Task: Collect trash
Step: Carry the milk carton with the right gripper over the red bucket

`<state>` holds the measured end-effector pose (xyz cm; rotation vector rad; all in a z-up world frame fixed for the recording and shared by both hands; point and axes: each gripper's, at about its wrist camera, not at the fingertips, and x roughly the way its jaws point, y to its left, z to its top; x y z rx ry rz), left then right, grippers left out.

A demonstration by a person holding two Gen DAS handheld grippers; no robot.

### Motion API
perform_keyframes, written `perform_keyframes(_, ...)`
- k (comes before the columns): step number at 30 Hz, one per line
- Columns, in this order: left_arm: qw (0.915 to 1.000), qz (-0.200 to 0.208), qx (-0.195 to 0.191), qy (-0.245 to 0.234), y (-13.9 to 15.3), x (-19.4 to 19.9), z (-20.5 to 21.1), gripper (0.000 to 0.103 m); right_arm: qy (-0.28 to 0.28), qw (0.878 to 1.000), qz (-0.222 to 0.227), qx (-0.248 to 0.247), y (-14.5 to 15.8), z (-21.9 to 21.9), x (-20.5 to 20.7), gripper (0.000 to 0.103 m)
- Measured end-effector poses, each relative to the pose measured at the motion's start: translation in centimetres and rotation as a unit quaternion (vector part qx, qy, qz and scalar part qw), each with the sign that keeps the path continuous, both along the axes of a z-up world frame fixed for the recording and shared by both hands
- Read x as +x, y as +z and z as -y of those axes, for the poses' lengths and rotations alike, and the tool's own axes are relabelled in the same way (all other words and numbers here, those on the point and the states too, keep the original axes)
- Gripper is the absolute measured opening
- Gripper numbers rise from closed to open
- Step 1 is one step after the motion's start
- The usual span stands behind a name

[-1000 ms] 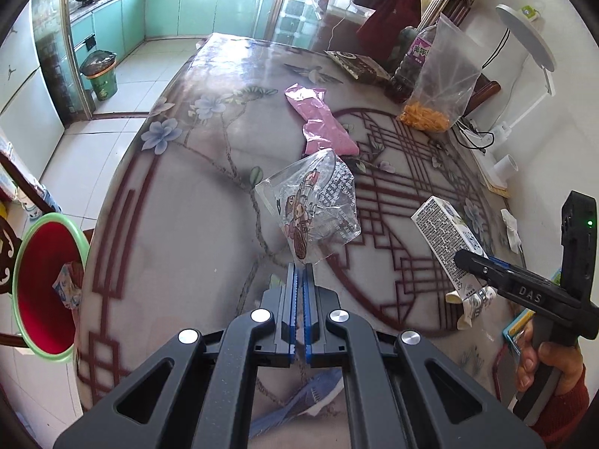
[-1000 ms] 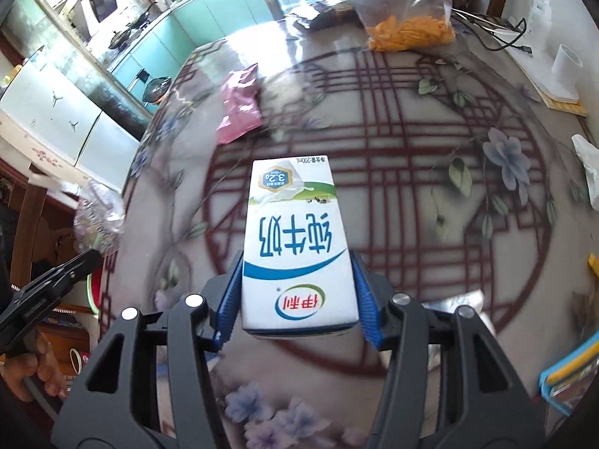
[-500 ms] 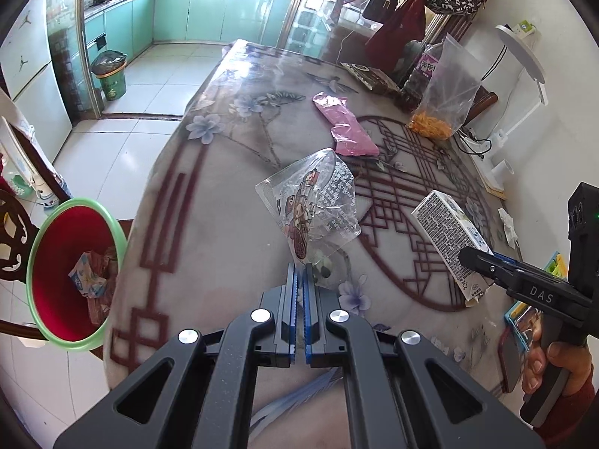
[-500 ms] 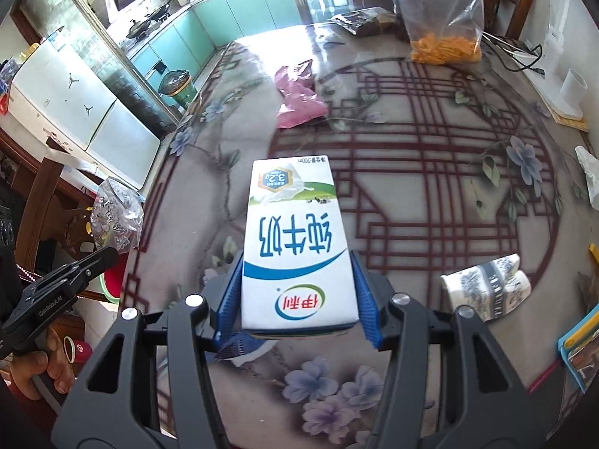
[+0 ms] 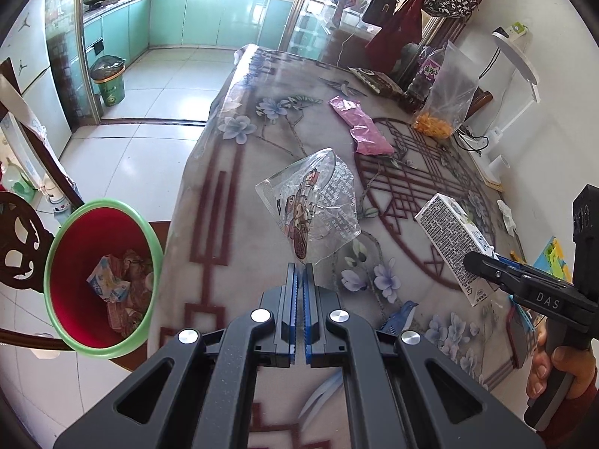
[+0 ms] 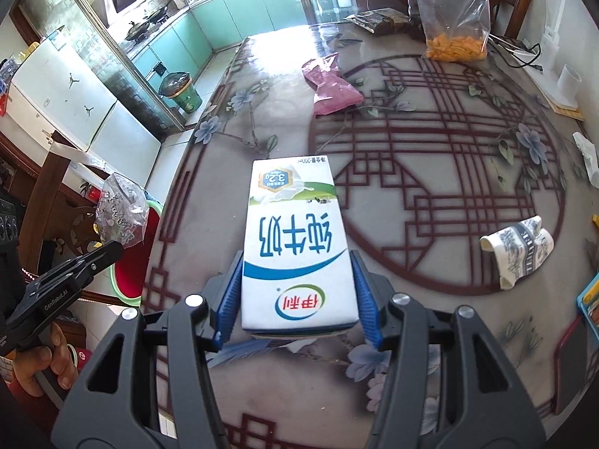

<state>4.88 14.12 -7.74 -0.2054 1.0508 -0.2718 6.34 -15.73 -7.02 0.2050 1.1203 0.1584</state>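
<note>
- Two pieces of trash are held above the table (image 5: 209,194), so the step in hand is judged to be carrying them to the bin.
- Red bin (image 5: 75,277): stands on the floor beside the table edge, paper already inside.
- Right gripper (image 6: 297,295): clamps a milk carton (image 6: 295,239) by its sides.
- Left gripper (image 5: 300,280): pinches a clear wrapper (image 5: 310,205) by its bottom tip.
- Next move: bring each item over the bin opening before release.

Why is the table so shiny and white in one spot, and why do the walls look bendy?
Right wrist view: window light glares off the glossy table, washing out its pattern near the pink wrapper. Left wrist view: the same sheen is fainter at the table's far end. Both views: the fisheye lens curves straight edges, and the corners go black.
</note>
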Motion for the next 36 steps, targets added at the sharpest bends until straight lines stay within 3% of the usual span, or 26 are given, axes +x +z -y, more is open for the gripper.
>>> perform_keyframes(10,0.9998,0.004,0.001,0.019,-0.2,-0.7,-5.0,0.0,0.019,1.0,0.008,-0.003,0.5,-5.1,-0.5,0.052)
perform_keyframes(26,0.9928,-0.002,0.006,0.12,-1.2,-2.6,-15.3,0.0,0.121,0.993,0.011,-0.002,1.2,-16.0,1.0,0.052)
perform_keyframes(36,0.9874,-0.008,0.011,0.158,-2.1,-3.0,-19.4,0.0,0.17,0.985,0.004,0.002,0.9,-21.0,1.5,0.052)
